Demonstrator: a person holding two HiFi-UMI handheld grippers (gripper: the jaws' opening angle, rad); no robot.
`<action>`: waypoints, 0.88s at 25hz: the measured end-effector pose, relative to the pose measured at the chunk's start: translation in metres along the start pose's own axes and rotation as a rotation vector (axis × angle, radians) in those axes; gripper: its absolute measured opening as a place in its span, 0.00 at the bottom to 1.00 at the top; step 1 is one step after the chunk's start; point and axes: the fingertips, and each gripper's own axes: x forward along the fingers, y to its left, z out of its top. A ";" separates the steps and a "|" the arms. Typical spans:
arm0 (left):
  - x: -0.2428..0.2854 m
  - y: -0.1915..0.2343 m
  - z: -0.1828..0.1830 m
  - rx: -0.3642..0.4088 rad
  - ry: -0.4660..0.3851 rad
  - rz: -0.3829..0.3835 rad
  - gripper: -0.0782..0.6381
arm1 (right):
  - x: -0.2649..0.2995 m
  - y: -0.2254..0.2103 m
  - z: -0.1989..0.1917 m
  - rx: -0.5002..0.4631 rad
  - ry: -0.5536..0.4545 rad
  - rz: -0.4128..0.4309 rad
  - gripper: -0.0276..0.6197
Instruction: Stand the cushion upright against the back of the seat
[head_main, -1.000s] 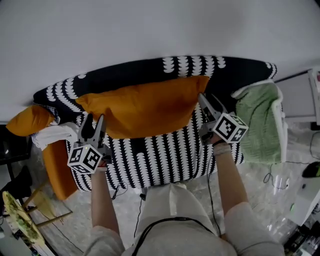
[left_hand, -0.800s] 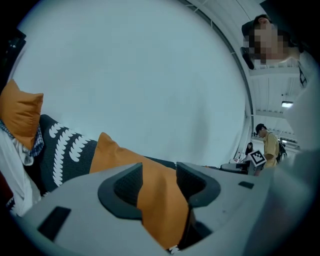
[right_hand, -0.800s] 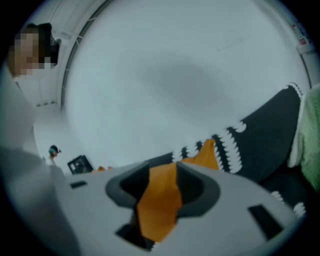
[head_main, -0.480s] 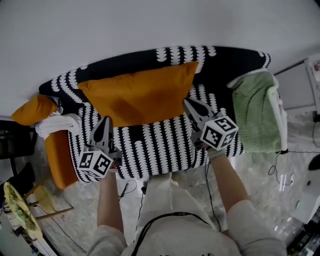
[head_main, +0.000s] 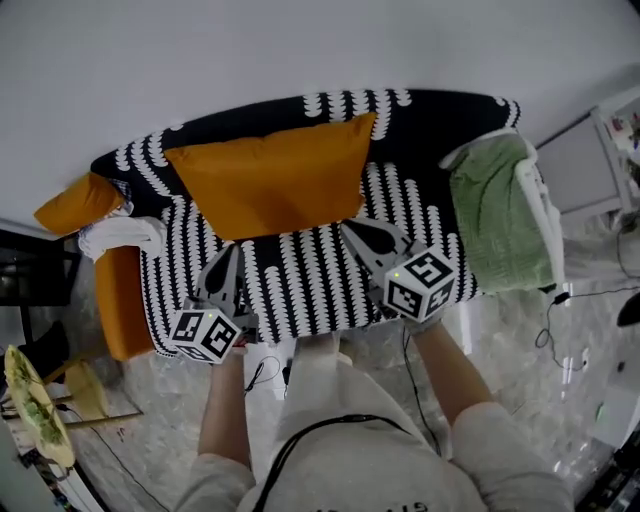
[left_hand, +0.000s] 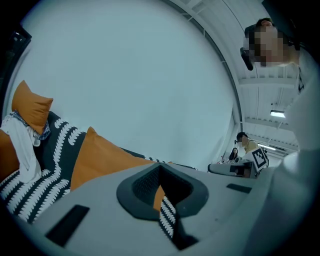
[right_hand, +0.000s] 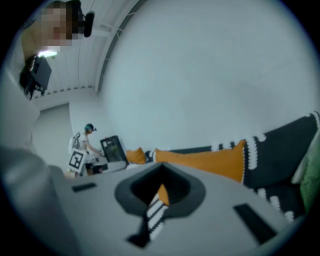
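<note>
Seat (head_main: 300, 285): black-and-white pattern, set against a plain wall. No shift is seen in it over the last second.

Cushion (head_main: 265, 185): orange, stood on its long edge and leaned onto the backrest (head_main: 430, 115), left of centre. A second ago it was flanked by both grippers with their jaws spread at its two ends. Now it is left free, and no slump or slide is seen. It is also seen upright from the left gripper view, cushion (left_hand: 102, 155), and along the backrest from the right gripper view, cushion (right_hand: 210, 161). The placement is judged done, with only the retreat left.

Green cloth (head_main: 495, 210) on the right arm of the seat is untouched.

Left gripper (head_main: 233, 252): pulled back to the front left of the seat, well apart from the cushion. Its jaws have just been closing and are now clamped together, left gripper (left_hand: 161, 187). Nothing is held; only seat pattern and a sliver of orange are seen past them.

Right gripper (head_main: 348, 228): pulled back likewise, nearer the cushion's lower right corner but clear of it. Its jaws have just been closing and are pressed together on nothing, right gripper (right_hand: 159, 192).

Pose: both forearms are extended forward from the body. The grippers are pointed toward the backrest, roughly level and tipped slightly down, with the marker cubes turned up. The left is aimed almost straight ahead; the right is angled inward toward the cushion.
</note>
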 end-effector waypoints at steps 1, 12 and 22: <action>-0.005 -0.005 0.001 -0.005 -0.003 0.000 0.14 | -0.004 0.006 0.003 -0.005 -0.004 0.006 0.07; -0.039 -0.060 0.000 -0.061 -0.025 -0.033 0.14 | -0.048 0.062 0.015 -0.037 -0.042 0.058 0.07; -0.061 -0.105 0.017 -0.066 -0.033 -0.093 0.14 | -0.076 0.101 0.033 -0.050 -0.061 0.079 0.07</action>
